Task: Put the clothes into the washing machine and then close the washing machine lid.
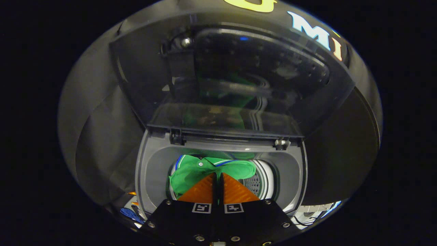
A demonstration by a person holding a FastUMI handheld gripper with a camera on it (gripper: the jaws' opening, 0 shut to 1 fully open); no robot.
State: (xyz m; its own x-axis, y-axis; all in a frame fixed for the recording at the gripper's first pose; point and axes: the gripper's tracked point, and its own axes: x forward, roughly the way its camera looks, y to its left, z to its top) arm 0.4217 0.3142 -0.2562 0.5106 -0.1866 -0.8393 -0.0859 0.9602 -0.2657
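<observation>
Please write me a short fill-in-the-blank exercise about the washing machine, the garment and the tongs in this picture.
1. The washing machine's lid stands ____.
2. The ____ garment hangs over the drum of the washing machine.
3. The tongs are ____, fingertips together, pinching a fold of the garment.

Missing words: open; green; shut

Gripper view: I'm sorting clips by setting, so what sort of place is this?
Likely a mock laundry corner: a top-loading washing machine with its lid raised, and green clothes in the drum, gripped by the gripper.
</observation>
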